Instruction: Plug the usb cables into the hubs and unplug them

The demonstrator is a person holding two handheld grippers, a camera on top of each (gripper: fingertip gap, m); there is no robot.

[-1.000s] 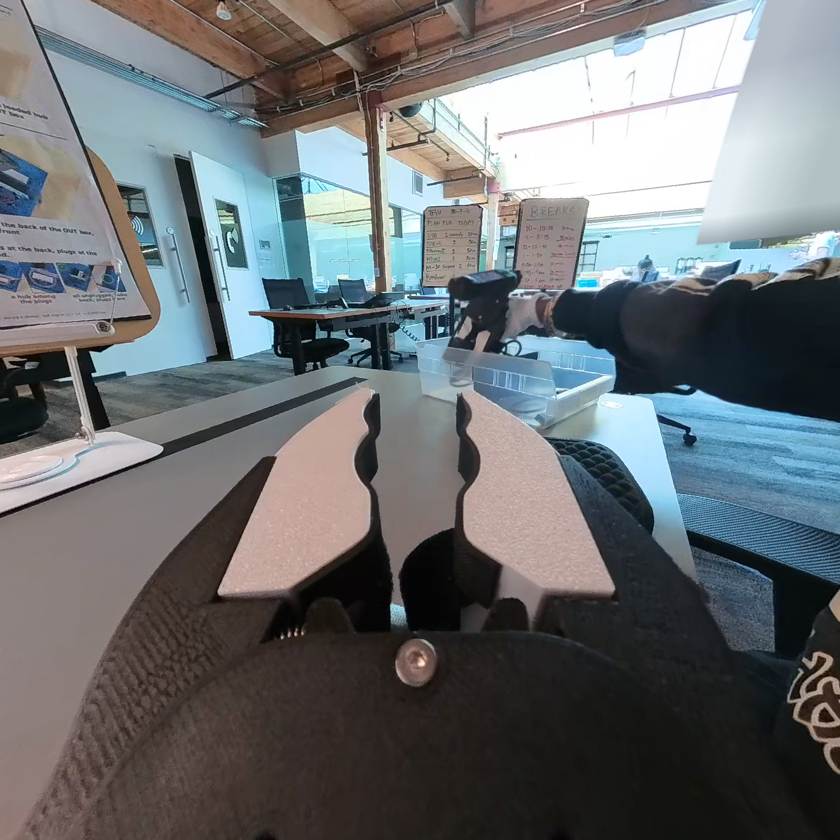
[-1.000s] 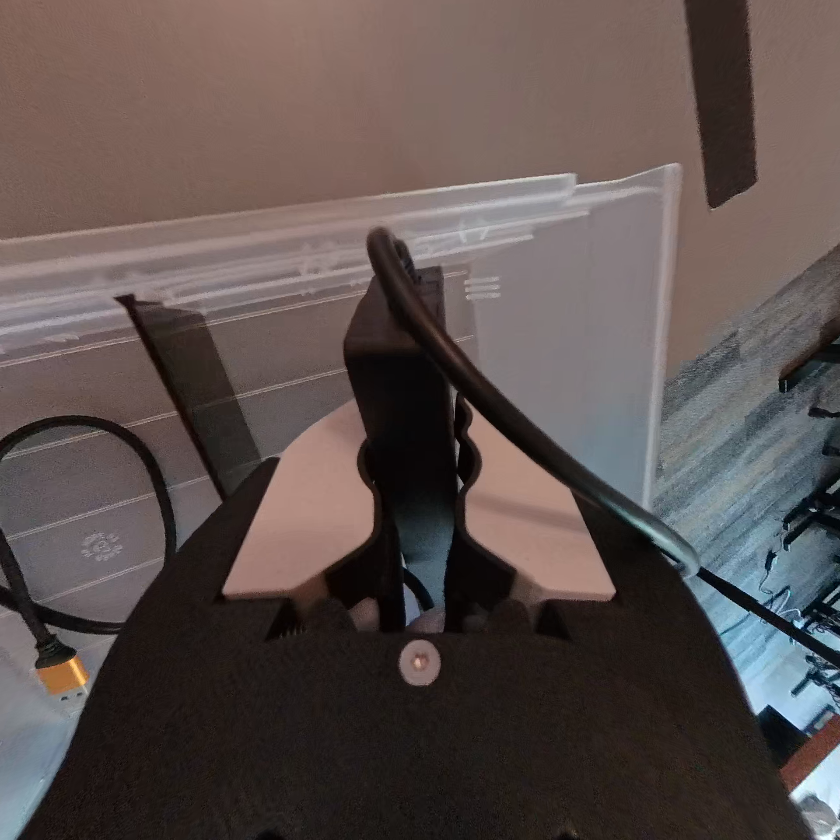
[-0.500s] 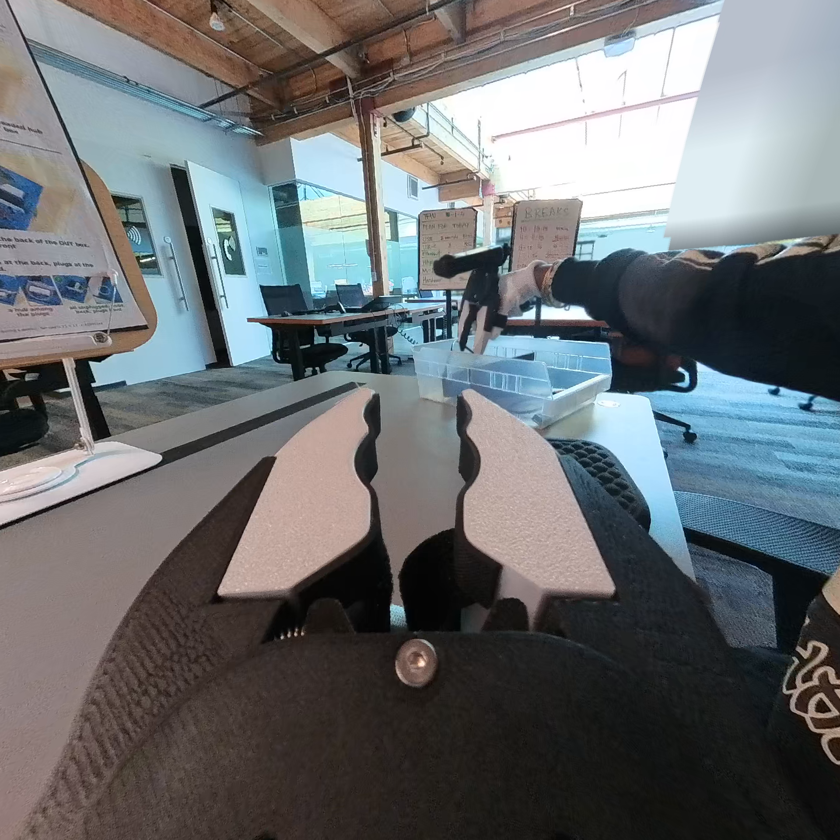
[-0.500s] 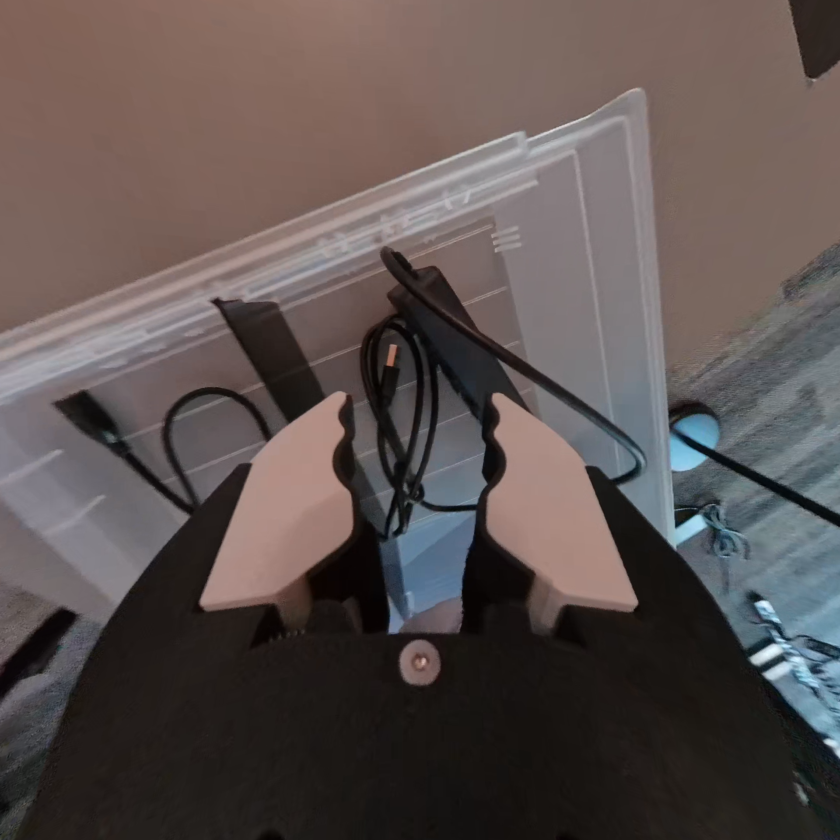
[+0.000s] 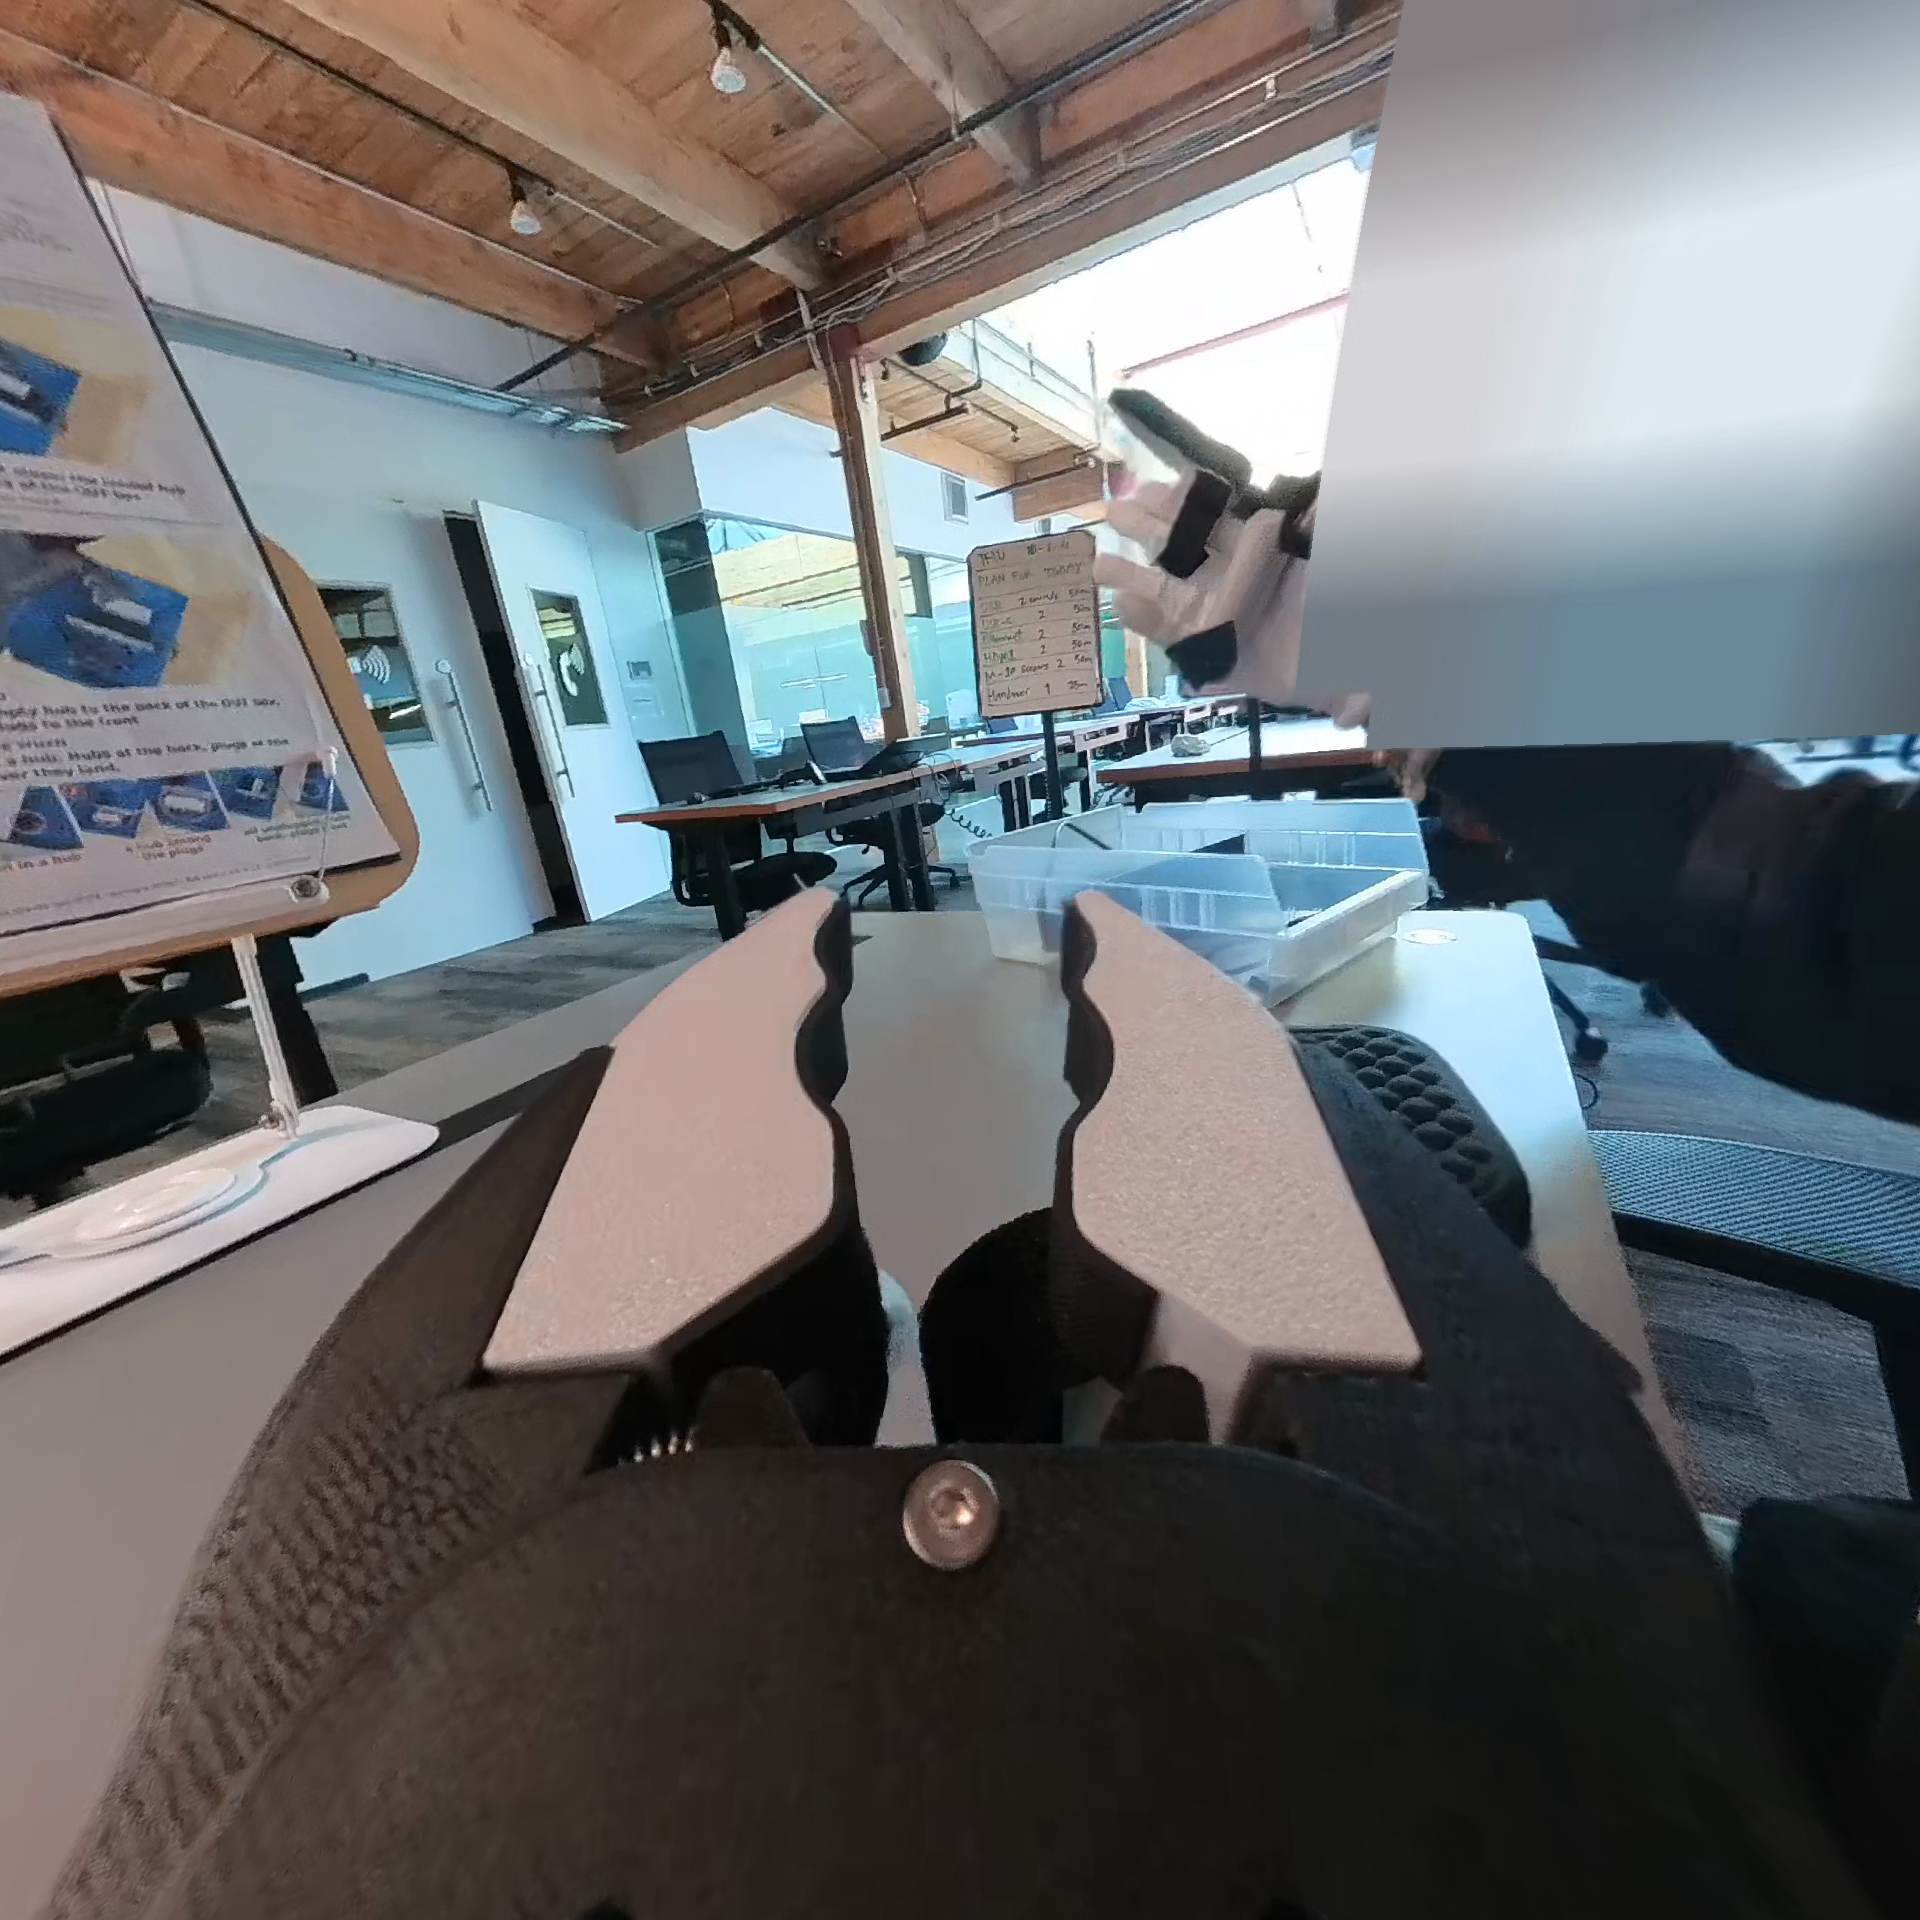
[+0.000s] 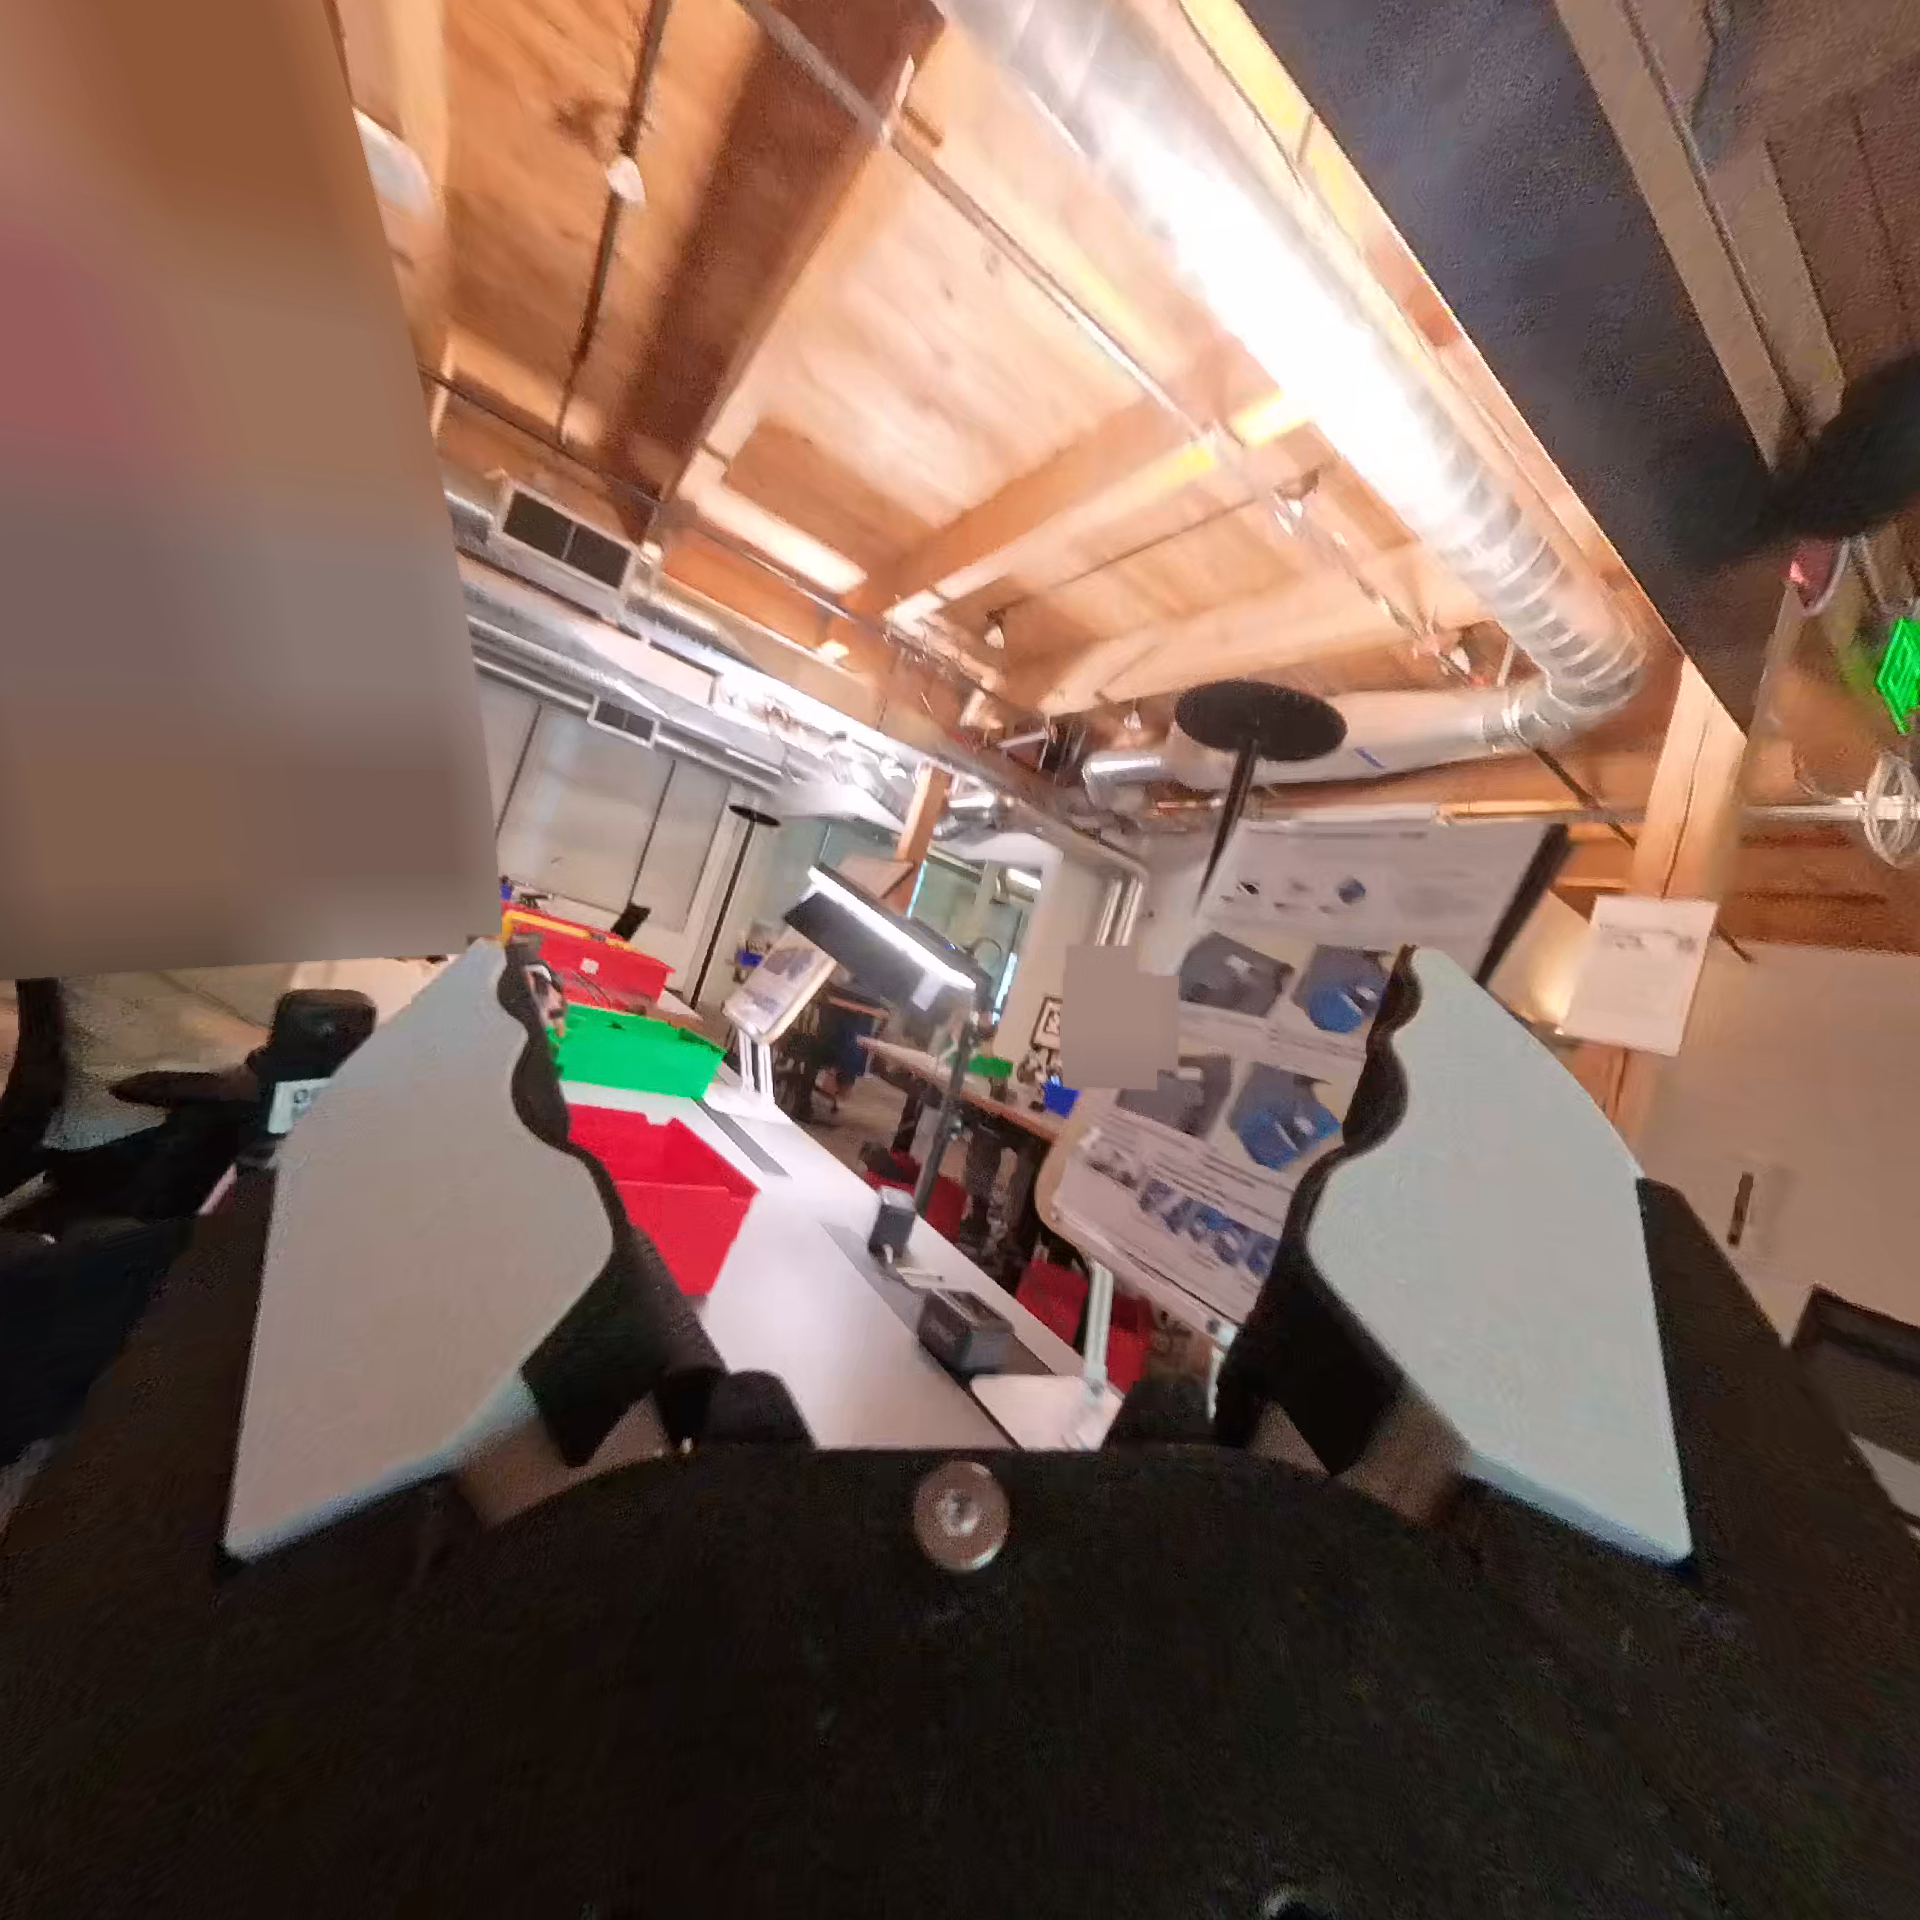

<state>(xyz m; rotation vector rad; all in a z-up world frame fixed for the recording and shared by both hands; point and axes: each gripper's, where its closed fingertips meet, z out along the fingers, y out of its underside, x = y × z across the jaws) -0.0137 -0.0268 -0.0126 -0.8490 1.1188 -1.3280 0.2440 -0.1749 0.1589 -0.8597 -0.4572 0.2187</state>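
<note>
My left gripper [image 5: 954,914] is open and empty, held low over the grey table [image 5: 935,1039] and pointing along it. A clear plastic bin [image 5: 1195,904] stands at the table's far right end. The hub and USB cables in it do not show clearly from here. My right gripper [image 6: 961,966] is wide open and empty, tilted up toward the room and the ceiling. In the left wrist view it is held high above the bin by a gloved hand [image 5: 1174,582], partly behind a blurred patch.
An instruction sheet on a white stand [image 5: 156,1195] is at the table's left. A dark sleeve [image 5: 1714,914] reaches in from the right. The right wrist view shows red [image 6: 675,1184] and green bins [image 6: 634,1049], a desk lamp [image 6: 883,935] and a poster [image 6: 1247,1091].
My right gripper let go of the black hub in the clear bin, opened wide, then rose and swung up away from the bin. My left gripper stayed where it was.
</note>
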